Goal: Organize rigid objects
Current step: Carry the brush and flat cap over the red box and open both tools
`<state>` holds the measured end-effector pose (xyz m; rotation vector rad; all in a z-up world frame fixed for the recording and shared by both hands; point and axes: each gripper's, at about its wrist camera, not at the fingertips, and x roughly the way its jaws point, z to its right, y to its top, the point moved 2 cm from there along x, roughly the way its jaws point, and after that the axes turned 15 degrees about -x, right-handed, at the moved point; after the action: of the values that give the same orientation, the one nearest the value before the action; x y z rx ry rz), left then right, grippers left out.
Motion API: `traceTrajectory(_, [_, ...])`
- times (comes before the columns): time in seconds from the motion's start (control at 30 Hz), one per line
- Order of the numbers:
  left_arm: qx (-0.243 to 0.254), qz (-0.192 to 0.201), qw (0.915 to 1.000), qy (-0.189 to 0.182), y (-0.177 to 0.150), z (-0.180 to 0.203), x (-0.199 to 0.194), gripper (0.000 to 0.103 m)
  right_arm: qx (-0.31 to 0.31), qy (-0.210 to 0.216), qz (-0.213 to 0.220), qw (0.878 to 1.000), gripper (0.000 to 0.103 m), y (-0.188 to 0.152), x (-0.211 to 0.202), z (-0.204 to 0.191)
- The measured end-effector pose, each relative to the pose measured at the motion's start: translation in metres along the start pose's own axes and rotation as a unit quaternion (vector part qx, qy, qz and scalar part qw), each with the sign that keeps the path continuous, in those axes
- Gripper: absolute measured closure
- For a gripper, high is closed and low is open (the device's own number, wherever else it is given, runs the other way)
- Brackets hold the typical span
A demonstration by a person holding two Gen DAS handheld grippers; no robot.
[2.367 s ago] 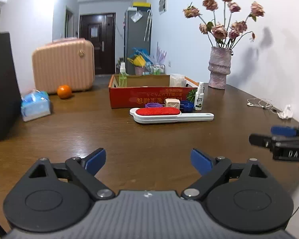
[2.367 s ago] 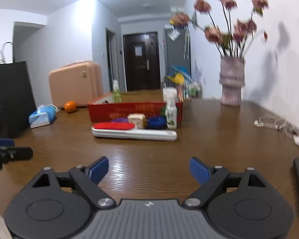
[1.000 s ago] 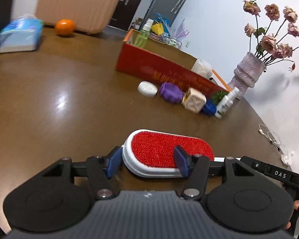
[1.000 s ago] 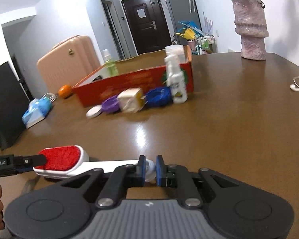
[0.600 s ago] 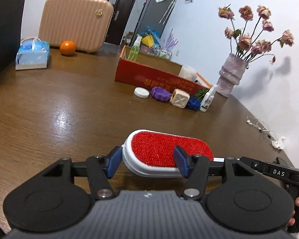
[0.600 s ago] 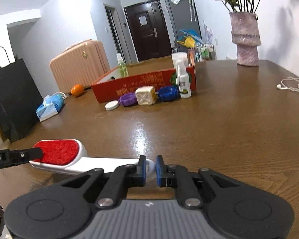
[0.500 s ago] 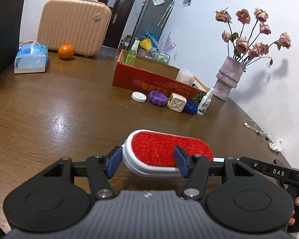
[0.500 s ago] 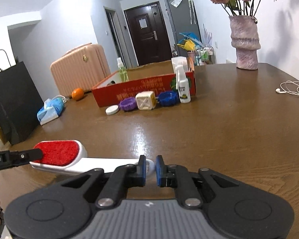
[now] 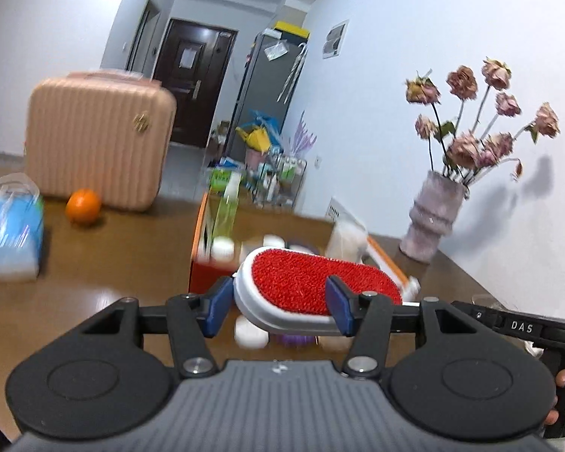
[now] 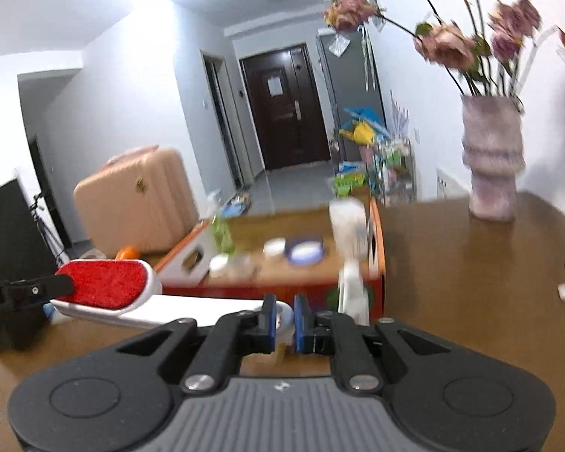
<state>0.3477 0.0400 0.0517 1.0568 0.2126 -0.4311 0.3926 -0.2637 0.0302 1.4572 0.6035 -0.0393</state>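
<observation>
Brown wooden table (image 9: 94, 301) under white walls, both tongs clamped on red lint brush (image 9: 312, 286), left closing.

White letters "DAS" read on the black body of the right gripper (image 9: 519, 326), a cut-off "oLAI" seen on the left gripper (image 10: 3, 295), nothing else legible.

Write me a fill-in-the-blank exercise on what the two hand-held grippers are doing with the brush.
1. The left hand-held gripper grips the brush by its ____ bristled head.
2. The right hand-held gripper is shut on the brush's white ____.
3. Beyond the brush stands an open ____ box holding small items.
4. The vase holds dried ____.

Missing words: red; handle; red; flowers
</observation>
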Motion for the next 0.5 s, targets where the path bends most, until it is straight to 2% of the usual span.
traceTrajectory(0.1, [-0.012,-0.020,0.9997,-0.005,0.034,-0.003,0.048,0.049,-0.001,-0.002,0.011,1.000,0.093,0.028,0.037,0.017])
traceTrajectory(0.2, [-0.026,-0.033,0.9991,0.001,0.053,-0.013,0.096,0.049,0.003,0.001,-0.003,1.000,0.093,0.043,0.083,0.032])
traceTrajectory(0.37, [-0.030,-0.054,0.9978,0.024,0.055,-0.028,0.152,0.049,-0.016,-0.001,-0.049,0.999,0.094,0.044,0.142,0.042])
traceTrajectory(0.4, [-0.024,-0.057,0.9977,0.026,0.053,-0.030,0.159,0.057,-0.028,0.012,-0.056,0.998,0.102,0.042,0.151,0.039])
traceTrajectory(0.47, [-0.001,-0.087,0.9962,0.006,0.046,-0.032,0.172,0.059,-0.025,0.058,-0.068,0.996,0.103,0.039,0.163,0.032])
traceTrajectory(0.5, [0.009,-0.102,0.9947,-0.010,0.042,-0.032,0.178,0.056,-0.055,0.043,-0.071,0.995,0.102,0.039,0.166,0.022])
